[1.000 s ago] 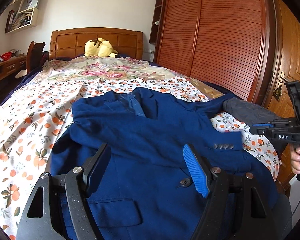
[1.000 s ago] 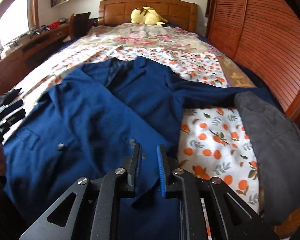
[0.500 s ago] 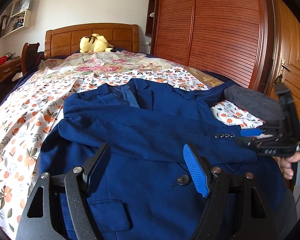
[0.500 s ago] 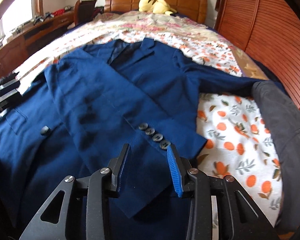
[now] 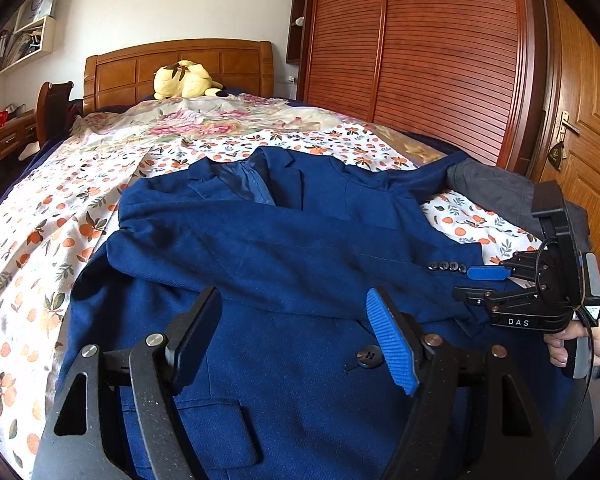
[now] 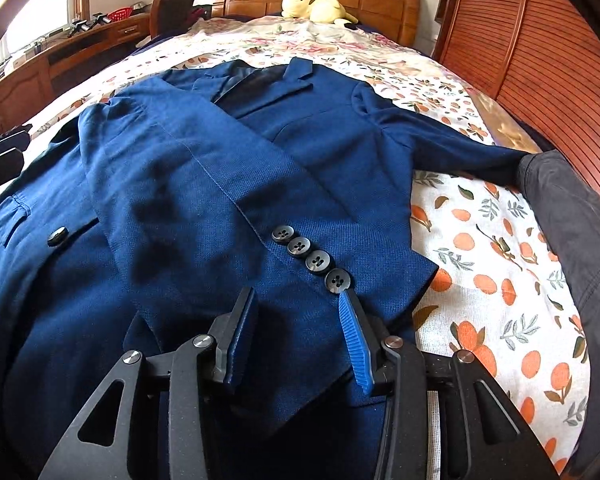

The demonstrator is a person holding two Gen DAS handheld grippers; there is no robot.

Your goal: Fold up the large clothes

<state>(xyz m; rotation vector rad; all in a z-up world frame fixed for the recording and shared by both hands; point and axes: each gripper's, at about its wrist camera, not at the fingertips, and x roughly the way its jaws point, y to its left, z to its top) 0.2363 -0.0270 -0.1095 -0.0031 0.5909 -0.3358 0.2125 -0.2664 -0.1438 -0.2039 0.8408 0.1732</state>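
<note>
Both jaws apart: right gripper (image 6: 296, 332) opening over sleeve cuff (image 6: 340, 312); left gripper (image 5: 296, 332) empty.

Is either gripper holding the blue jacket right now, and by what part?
Nothing is held. The right gripper is opening above the jacket's folded sleeve cuff; the left gripper is open.

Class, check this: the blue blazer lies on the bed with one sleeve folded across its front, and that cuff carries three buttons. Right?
Not quite. The right wrist view shows four cuff buttons, not three. The blazer does lie on the bed, sleeve folded across.
</note>
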